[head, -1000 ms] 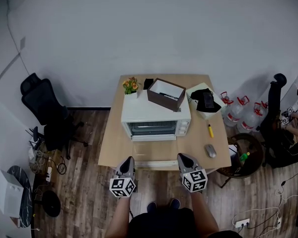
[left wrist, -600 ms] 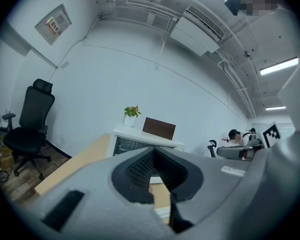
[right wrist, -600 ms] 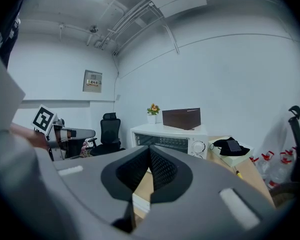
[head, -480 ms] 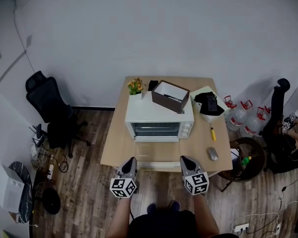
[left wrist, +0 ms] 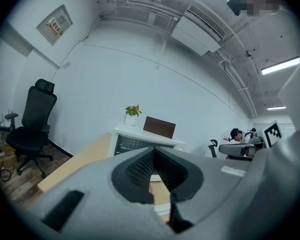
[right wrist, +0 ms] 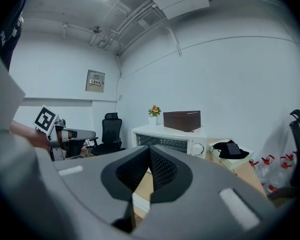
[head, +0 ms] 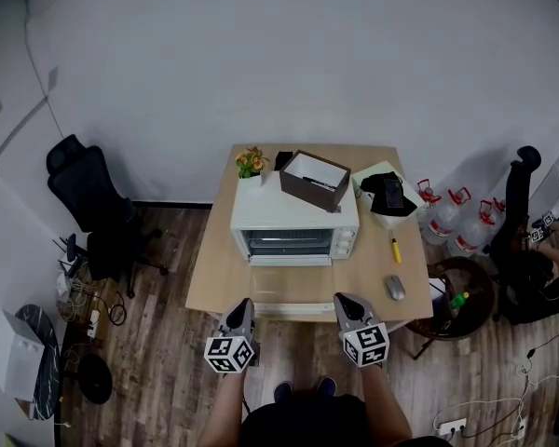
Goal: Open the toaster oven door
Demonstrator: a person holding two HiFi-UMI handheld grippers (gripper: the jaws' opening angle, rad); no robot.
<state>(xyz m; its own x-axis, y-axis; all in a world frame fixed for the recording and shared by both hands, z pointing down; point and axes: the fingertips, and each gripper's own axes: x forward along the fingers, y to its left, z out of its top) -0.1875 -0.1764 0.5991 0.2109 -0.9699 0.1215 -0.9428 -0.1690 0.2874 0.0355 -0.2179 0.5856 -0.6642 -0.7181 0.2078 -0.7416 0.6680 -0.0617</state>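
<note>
White toaster oven (head: 294, 226) stood with its door closed on the wooden table (head: 214, 287). We held the left gripper (head: 241, 304) and right gripper (head: 341, 299) near the table's front edge, both jaws pressed together and empty.

Bright, even overhead light; shadows soft. Ceiling strip light (left wrist: 280, 65) blown out in left gripper view. Heavy fisheye bending at edges; black vignette on both gripper views. Bodies of left gripper (left wrist: 154, 154) and right gripper (right wrist: 149, 151) soft, near lens.
</note>
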